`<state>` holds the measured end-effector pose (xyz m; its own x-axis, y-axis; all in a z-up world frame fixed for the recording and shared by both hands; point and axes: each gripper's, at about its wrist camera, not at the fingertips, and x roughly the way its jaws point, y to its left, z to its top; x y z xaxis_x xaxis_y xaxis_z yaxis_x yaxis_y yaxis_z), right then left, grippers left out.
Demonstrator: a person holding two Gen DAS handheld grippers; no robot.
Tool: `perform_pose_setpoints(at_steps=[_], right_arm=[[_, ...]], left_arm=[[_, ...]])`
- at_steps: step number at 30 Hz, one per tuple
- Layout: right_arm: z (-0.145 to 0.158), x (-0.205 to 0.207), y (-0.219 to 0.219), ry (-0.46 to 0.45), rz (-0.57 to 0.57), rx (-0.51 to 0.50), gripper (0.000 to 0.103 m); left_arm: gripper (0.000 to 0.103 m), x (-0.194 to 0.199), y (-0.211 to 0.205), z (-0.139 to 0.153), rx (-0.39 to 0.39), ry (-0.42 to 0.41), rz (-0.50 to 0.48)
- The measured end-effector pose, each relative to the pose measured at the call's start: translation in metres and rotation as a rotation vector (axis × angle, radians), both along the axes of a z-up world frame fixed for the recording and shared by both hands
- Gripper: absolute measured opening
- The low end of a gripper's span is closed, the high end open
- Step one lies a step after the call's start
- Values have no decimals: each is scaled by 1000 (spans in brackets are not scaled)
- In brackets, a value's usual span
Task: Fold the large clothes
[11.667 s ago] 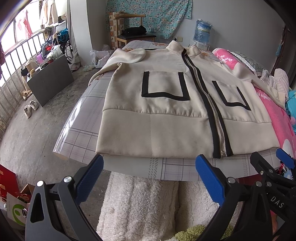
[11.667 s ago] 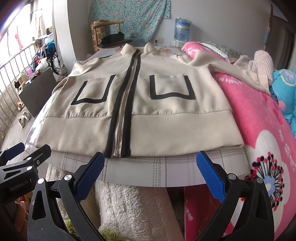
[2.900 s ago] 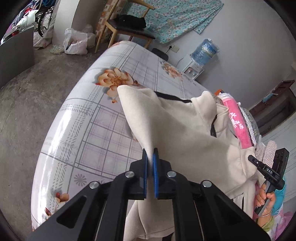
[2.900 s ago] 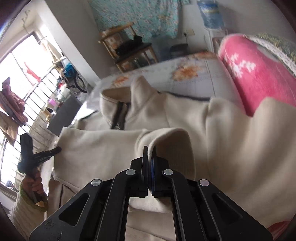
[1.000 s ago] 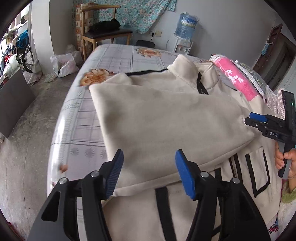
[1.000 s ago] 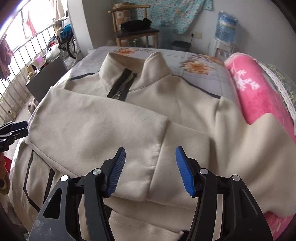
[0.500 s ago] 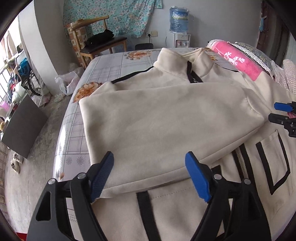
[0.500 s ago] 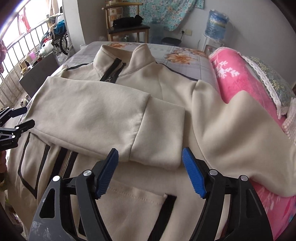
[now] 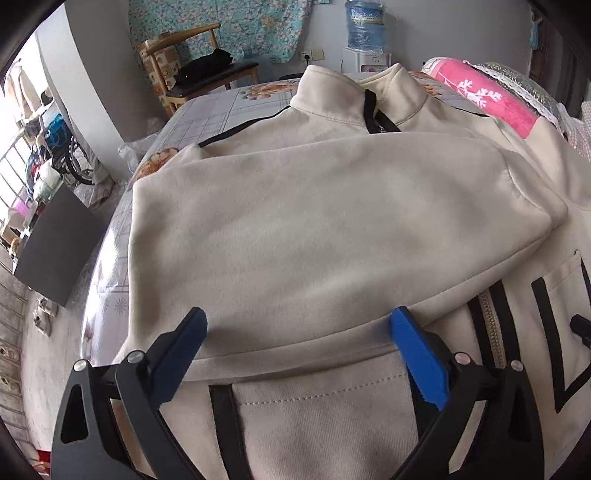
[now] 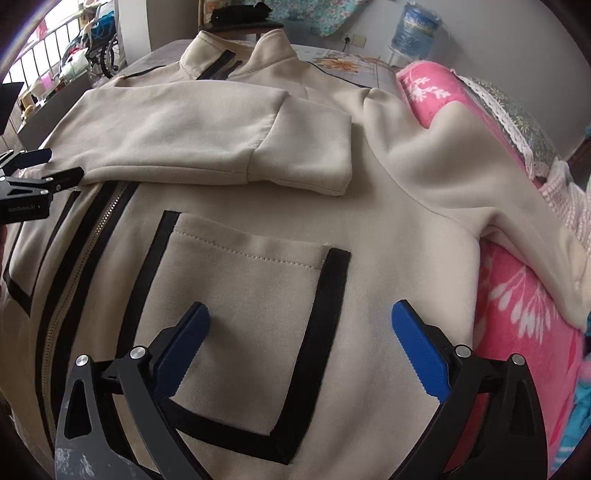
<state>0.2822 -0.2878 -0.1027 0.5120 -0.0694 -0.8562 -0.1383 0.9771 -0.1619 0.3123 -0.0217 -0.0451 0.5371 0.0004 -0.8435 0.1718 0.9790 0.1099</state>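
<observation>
A cream zip jacket [image 9: 332, 229] with black trim lies front-up on the bed. Its left sleeve [image 9: 369, 206] is folded across the chest, cuff [image 10: 306, 155] near the middle. The other sleeve [image 10: 461, 177] still trails out over the pink blanket. My left gripper [image 9: 297, 354] hovers over the folded sleeve's lower edge, jaws opening wide, nothing between them. Over the black-outlined pocket [image 10: 251, 314] my right gripper [image 10: 301, 347] is likewise opening and holds nothing. In the right wrist view the left gripper [image 10: 51, 166] shows at the left edge.
A pink flowered blanket [image 10: 517, 306] lies along the jacket's right side. The checked bedsheet [image 9: 110, 236] shows on the left, with a dark cabinet [image 9: 55, 254] on the floor beside it. A wooden chair [image 9: 207, 74] and a water bottle [image 9: 365, 22] stand at the far wall.
Both grippers' jaws have spread wider and both have drawn back toward the jacket's hem. The right one, over the sleeve cuff a second ago, is now above the pocket.
</observation>
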Motion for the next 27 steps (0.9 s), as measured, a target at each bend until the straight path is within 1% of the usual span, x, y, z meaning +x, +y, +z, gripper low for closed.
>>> perform_pose_setpoints(at_steps=[3,7,14,17,19,21,23,27], right_arm=[[-1,1,-3,6,-11,26,95],[-2,8,-8,49,-14,49,95],[-3,15,-14,75,-8,67,95],[2,16,-14,76,-6,65,95],[12,12,-20,58,-19,83,95],[29,6,-37,1,-53,126,95],[44,3,-68,-33,-119,168,95],[66,-3,-156,-64,-329,227,95]], left_arm=[[98,2,9,-3,-78,29,29],[98,0,8,-4,-78,20,27],[98,-4,8,-5,-85,-8,30],[98,-6,9,-5,-86,-24,21],[98,-6,9,-5,-88,-30,14],[98,-6,10,-5,-88,-30,5],[98,-6,10,-6,-89,-33,-3],[98,-5,10,-6,-90,-39,-6]])
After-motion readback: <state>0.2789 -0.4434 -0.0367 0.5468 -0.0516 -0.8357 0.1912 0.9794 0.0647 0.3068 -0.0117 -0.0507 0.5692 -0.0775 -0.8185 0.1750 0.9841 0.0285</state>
